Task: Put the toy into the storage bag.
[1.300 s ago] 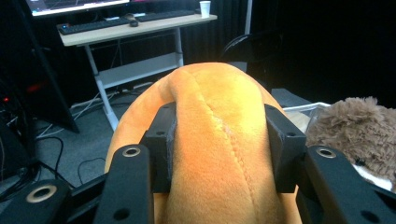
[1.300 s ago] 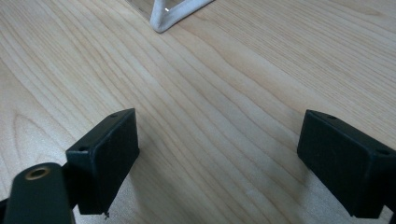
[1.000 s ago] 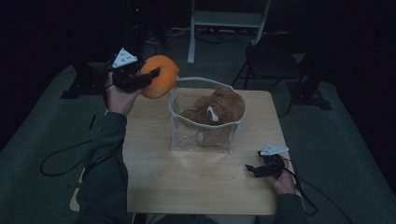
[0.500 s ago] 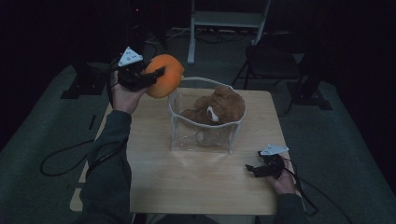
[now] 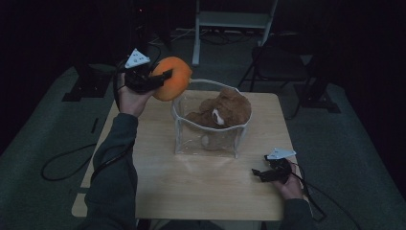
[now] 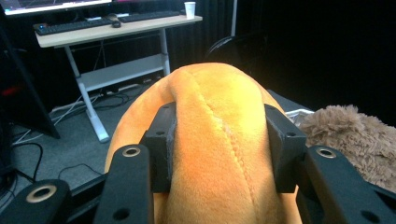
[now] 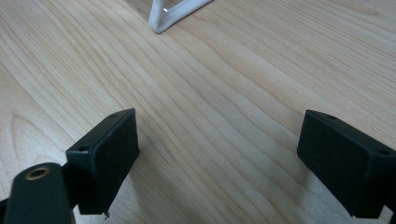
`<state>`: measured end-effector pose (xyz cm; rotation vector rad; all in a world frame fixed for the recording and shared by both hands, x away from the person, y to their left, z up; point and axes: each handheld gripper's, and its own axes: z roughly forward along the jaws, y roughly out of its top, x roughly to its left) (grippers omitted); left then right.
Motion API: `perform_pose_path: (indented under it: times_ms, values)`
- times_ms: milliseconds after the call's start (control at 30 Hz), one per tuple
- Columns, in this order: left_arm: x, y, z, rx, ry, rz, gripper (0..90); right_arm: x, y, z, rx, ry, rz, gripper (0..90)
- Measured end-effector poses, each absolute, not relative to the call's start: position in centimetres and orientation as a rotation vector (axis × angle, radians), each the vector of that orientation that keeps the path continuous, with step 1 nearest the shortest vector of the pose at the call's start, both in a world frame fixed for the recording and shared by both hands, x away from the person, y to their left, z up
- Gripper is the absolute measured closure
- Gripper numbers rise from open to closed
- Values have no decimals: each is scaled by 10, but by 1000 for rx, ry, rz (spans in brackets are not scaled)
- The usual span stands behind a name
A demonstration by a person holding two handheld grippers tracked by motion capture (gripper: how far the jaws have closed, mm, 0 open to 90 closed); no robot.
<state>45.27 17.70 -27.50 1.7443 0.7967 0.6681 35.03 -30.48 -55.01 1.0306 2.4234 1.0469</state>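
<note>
The plush ball (image 5: 173, 78) is bright orange with a stitched seam running down it. The left claw (image 5: 163, 76) clamped on it is black, with a pale grey plate on top. The teddy bear (image 5: 225, 109) is brown and fuzzy with a lighter patch. The basket (image 5: 179, 136) is clear with a white rim. The bench (image 5: 191, 187) is pale wood with wavy grain. The right claw (image 5: 257, 173) is black.

A light wooden table (image 5: 201, 187) carries the load here, standing on grey carpet (image 5: 364, 158). Right in its middle sits a clear bin (image 5: 210, 139) with white edging. Near the bin's front right corner, the right gripper (image 5: 261, 173) rests low on the wood.
</note>
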Motion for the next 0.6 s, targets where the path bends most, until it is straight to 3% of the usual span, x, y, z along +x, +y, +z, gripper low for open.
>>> perform_pose_path:
  times_ms: [600]
  values:
    - [456, 167, -276, 1736, 781, 645, 545, 350, -305, -550, 1032, 2423, 1047, 118]
